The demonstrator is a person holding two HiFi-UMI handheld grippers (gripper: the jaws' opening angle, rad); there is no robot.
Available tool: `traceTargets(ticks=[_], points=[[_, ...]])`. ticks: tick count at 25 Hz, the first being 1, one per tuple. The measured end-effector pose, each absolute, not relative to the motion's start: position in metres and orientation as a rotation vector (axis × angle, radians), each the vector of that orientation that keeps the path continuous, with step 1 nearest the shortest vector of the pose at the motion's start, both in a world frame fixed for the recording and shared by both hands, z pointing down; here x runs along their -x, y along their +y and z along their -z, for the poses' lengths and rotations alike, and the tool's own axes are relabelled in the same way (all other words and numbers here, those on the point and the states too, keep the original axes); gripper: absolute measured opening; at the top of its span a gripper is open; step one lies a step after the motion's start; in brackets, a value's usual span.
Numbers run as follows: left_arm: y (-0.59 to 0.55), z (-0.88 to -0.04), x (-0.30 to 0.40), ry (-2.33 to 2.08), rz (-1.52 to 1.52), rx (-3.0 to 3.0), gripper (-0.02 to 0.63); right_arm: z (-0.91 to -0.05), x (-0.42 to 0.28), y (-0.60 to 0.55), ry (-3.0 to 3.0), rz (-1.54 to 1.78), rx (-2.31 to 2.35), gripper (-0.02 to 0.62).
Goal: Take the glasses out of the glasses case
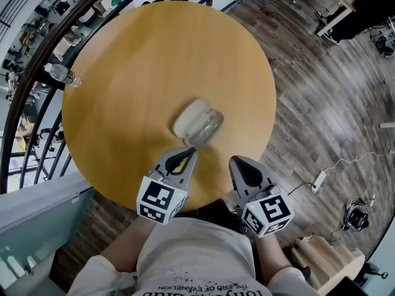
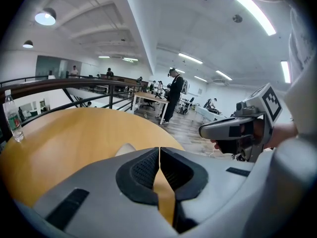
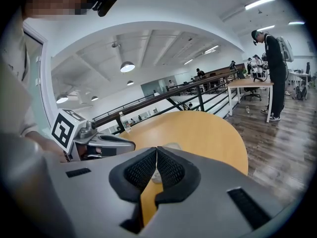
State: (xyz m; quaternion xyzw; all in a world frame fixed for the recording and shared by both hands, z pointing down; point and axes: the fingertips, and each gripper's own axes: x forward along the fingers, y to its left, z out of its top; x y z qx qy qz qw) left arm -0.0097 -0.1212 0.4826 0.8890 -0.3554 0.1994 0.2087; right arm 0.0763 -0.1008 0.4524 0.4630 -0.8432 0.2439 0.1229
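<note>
The glasses case (image 1: 197,122) is set near the middle of the round wooden counter (image 1: 142,54), just ahead of both grippers, presumably so that it can be reached from either side. Whether its lid is lifted cannot be told, and no glasses are seen outside it.

The left gripper (image 2: 159,152) is held pressed together with nothing between its jaws. The right gripper (image 3: 156,155) is likewise closed and empty. Both are pointed towards the case but kept apart from it, so the approach is judged not yet begun.

A water bottle (image 1: 62,74) is left at the counter's far edge, well clear of the work.

Print on the shirt (image 1: 197,251) appears to read "END OF EVANGELION". The bottle's label is too small to be read.
</note>
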Motion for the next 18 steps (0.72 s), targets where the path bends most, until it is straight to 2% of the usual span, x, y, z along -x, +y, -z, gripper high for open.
traceTargets(ticks=[18], points=[[-0.153,-0.58,-0.001,-0.852,-0.8,-2.428,0.029,-0.506,-0.079,-0.101,-2.372,-0.892,-1.336,0.026]])
